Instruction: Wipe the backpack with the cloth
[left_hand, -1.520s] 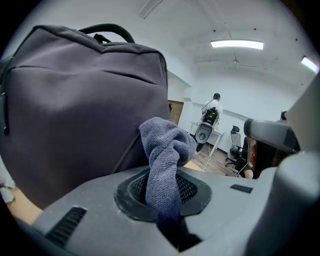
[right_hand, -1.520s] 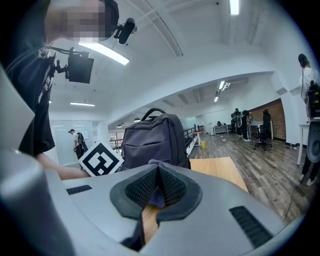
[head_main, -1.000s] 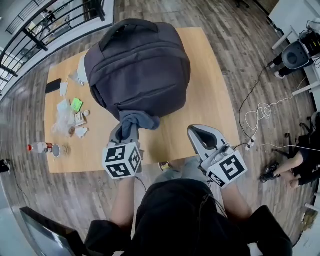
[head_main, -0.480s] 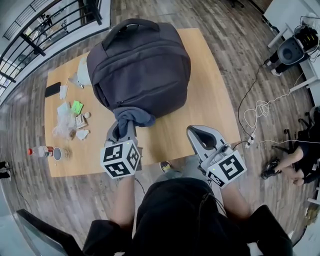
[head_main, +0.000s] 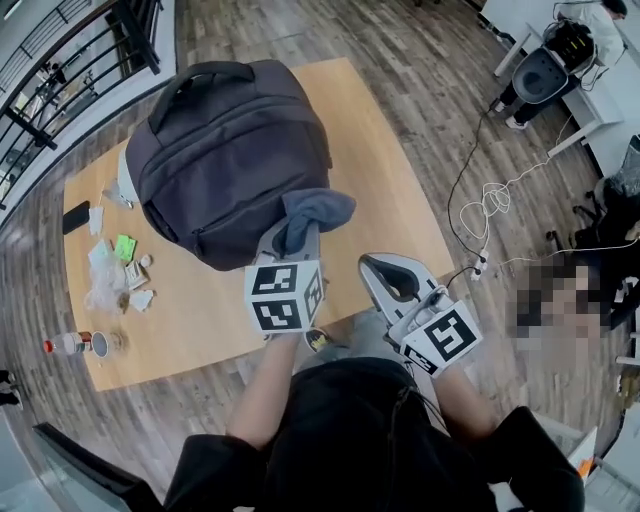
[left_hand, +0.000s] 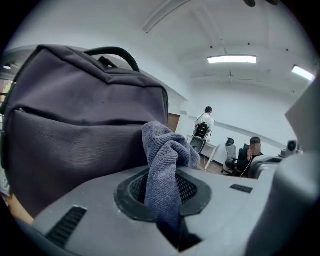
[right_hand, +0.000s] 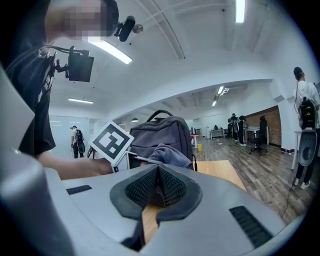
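- The wooden table (head_main: 392, 190) carried everything.
- The dark backpack (head_main: 225, 150) stood upright at its middle.
- The right gripper (head_main: 383, 275) hovered over the near edge, jaws pressed together, empty.
- The left gripper (head_main: 296, 238) pinched the blue-grey cloth (head_main: 318, 208), bunched at the backpack's near right corner.

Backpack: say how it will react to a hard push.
The backpack stands upright, bulging, so it probably resists tipping; a hard shove might slide it across the smooth wooden table. Its fabric looks soft, likely dimpling.
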